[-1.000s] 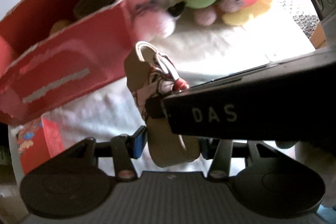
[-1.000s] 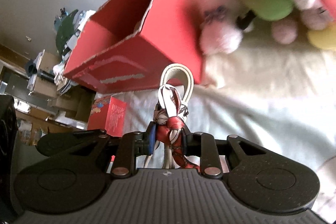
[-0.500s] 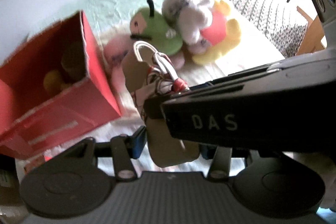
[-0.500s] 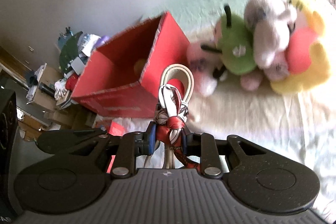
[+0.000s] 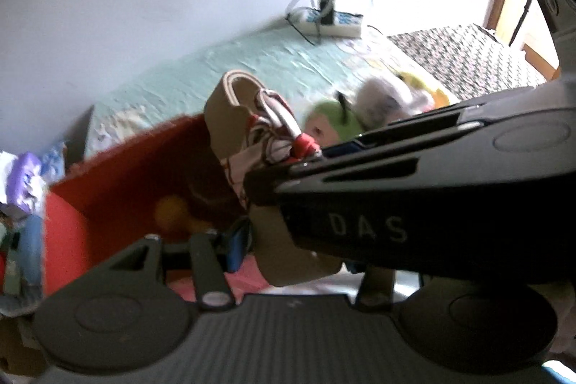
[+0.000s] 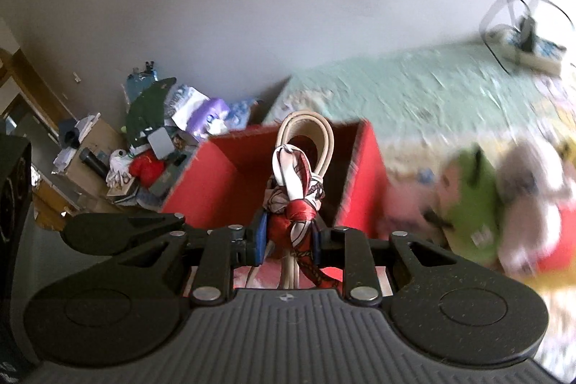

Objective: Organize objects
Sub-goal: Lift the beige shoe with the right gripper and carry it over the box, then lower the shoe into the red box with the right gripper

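A beige looped handle (image 5: 230,103) with a red and white scarf (image 5: 277,139) knotted round it is held up by both grippers. My left gripper (image 5: 291,247) is shut on the handle's broad tan lower part. My right gripper (image 6: 289,240) is shut on the scarf knot (image 6: 295,215), and the handle loop (image 6: 306,128) rises above its fingers. The right gripper's black housing (image 5: 396,204) crosses the left wrist view and hides the left gripper's right finger. An open red cardboard box (image 6: 223,189) stands right behind the handle, with a yellow thing (image 5: 172,211) inside.
Plush toys, one of them green (image 6: 471,204), lie on the pale bedding to the right of the box. A power strip with cables (image 5: 331,20) sits on the mint sheet by the wall. A heap of clutter (image 6: 151,139) lies left of the box.
Both grippers have lifted and tilted up with the handle between them. The red box now sits straight behind the handle, and the plush toys have slid to the right.
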